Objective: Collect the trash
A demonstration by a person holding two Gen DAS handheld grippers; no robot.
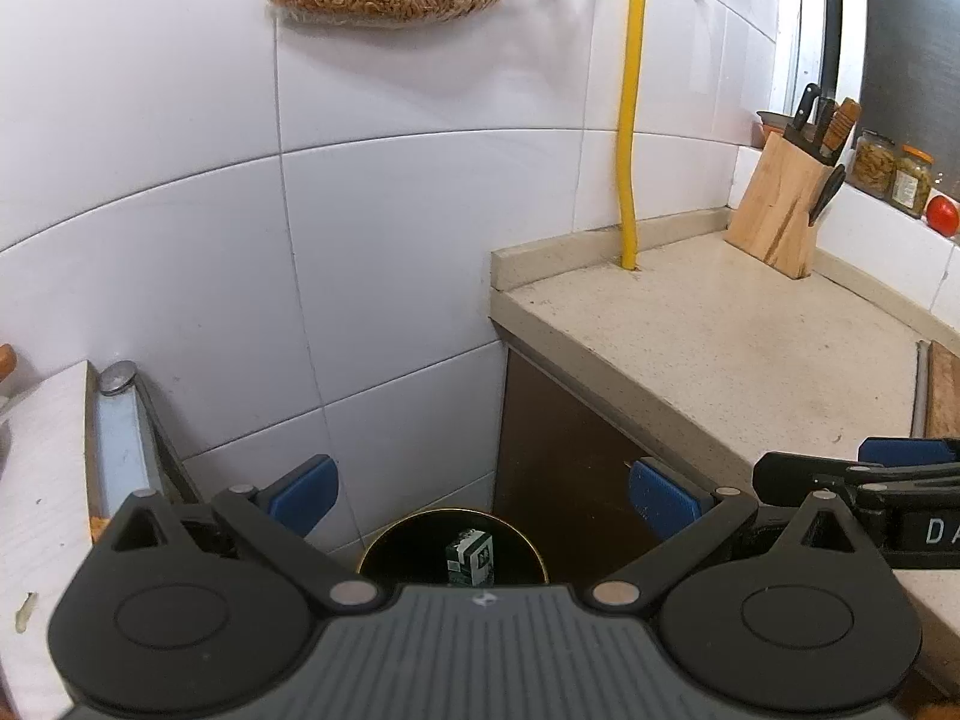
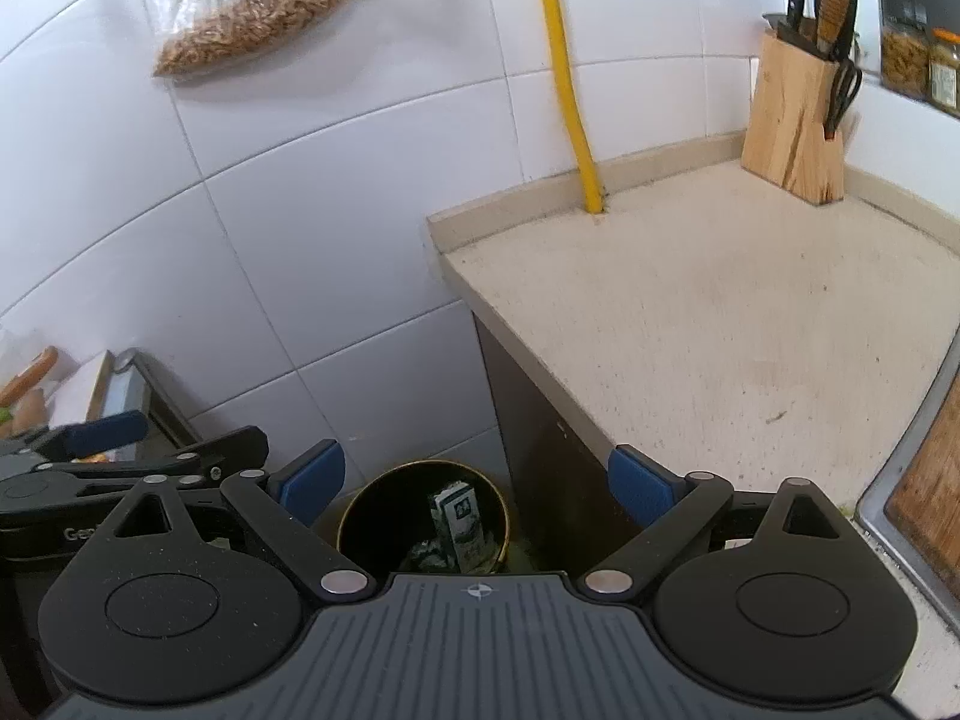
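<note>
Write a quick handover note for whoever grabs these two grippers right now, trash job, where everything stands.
Left gripper: open, empty, above the bin.
Right gripper: open, empty, beside the left one, also over the bin.
Bin: on the floor between the tiled wall and the counter. A green carton stands inside, with crumpled scraps under it.
Done: carton is binned.
Left: no loose trash shows on the visible counter; check elsewhere. The knife block stays.

Open bin mouth hemmed between tiled wall and counter.
</note>
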